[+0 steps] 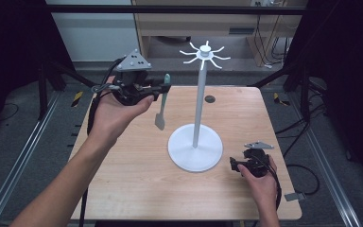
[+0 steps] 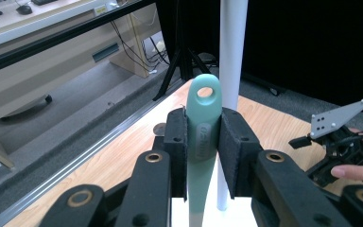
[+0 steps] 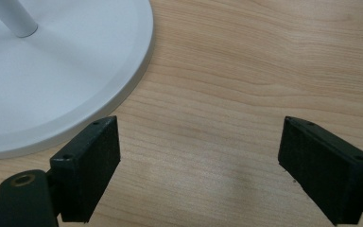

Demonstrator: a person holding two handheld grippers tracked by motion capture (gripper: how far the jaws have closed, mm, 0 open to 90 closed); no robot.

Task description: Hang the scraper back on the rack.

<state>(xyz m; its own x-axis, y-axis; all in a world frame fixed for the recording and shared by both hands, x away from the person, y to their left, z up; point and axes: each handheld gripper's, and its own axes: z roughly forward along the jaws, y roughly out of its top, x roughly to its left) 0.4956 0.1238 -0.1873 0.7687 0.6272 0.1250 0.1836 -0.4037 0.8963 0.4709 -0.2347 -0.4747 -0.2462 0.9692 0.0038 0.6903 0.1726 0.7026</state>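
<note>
Left claw (image 1: 163,87) is clamped on the spatula (image 1: 161,105), pads squeezing the teal handle just below its hanging hole; blade hangs down, clear of the surface (image 1: 137,175). Spatula sits left of the rack (image 1: 197,104), well below the hooks (image 1: 204,53). Right claw (image 1: 233,164) is empty, jaws wide apart, parked low on the surface just beside the rack's round base (image 1: 194,153).

Step looks like hanging the spatula on a hook. To do it well:
- lift until the hole (image 2: 204,91) is level with a hook tip, not below it
- keep the hole facing the hook; grip is close under it, so clearance looks tight
- pick a hook on the near-left side, shortest reach
- slide on along the hook's axis, then ease the grip only once the handle hangs on it
- base is light-looking; right claw could steady it if the pole (image 1: 199,97) sways

Count: one spatula, one rack, one pole, one base. Hooks: I make out about eight, but they're small. Two claws.
</note>
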